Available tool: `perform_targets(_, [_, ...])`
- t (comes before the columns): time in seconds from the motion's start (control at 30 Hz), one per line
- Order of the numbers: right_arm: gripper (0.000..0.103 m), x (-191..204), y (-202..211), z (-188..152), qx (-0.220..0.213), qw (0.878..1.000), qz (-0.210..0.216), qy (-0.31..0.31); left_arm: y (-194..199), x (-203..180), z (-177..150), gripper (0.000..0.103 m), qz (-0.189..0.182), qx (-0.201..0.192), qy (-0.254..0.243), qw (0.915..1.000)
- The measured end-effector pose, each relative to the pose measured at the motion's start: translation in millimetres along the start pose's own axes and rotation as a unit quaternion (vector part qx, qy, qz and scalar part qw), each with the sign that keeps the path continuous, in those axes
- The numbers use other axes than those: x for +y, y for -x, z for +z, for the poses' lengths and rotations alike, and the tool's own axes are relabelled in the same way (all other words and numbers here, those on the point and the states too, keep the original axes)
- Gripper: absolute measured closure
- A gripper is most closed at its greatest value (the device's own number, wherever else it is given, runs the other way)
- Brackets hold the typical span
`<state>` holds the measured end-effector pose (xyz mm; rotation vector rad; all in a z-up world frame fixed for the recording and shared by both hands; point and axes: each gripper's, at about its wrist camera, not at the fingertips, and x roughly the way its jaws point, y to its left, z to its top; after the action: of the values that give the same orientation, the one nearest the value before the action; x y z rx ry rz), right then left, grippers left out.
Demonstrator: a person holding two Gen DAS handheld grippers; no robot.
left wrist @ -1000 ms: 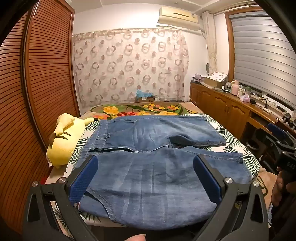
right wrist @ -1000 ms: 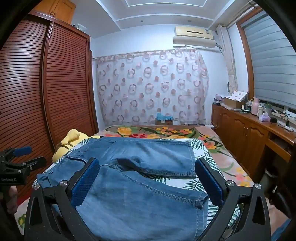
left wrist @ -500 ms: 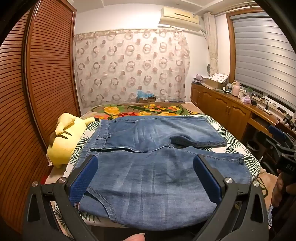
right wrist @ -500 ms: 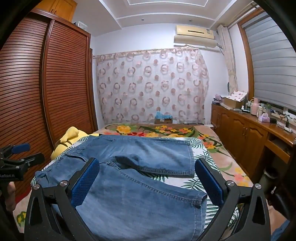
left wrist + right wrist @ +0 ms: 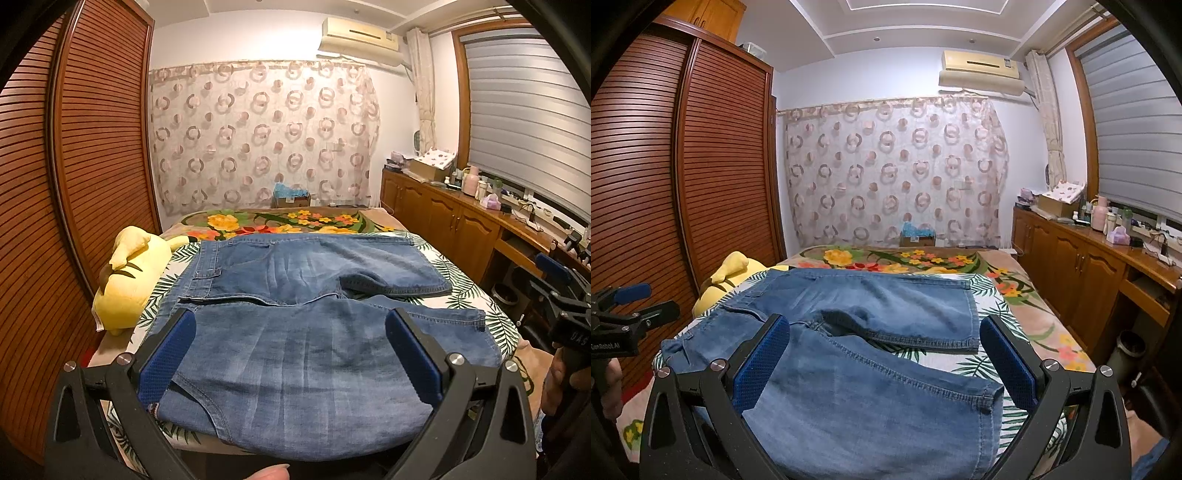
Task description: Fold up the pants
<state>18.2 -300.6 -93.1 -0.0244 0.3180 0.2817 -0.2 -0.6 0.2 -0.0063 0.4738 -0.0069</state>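
Observation:
Blue denim shorts (image 5: 303, 332) lie flat on the bed, waistband to the left and both leg hems to the right; they also show in the right wrist view (image 5: 871, 347). My left gripper (image 5: 290, 350) is open and empty, held above the near leg by the waist end. My right gripper (image 5: 884, 354) is open and empty, above the near leg close to its hem. Each gripper shows at the edge of the other's view.
A yellow plush toy (image 5: 129, 280) lies on the bed's left edge beside the waistband. The leaf-print bedsheet (image 5: 465, 295) shows past the hems. A louvred wooden wardrobe (image 5: 85, 166) stands on the left, a wooden cabinet run (image 5: 454, 221) with bottles on the right.
Both grippers have risen slightly and tilted up, so the shorts sit lower in both views. The shorts have not moved and both grippers stay open.

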Motion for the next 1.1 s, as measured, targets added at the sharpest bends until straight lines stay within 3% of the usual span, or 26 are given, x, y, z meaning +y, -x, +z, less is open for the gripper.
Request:
perform_targets(0.43, [0.000,-2,3,0,-0.002,1.000,-0.001,-0.003,3,5,18,0.000,-0.002,-0.012,0.007,0.9999])
perform_targets(1.1, [0.000,-1,1,-1,-0.002,1.000,-0.003,-0.003,13,4,9,0.000,-0.003,-0.015,0.009,0.9998])
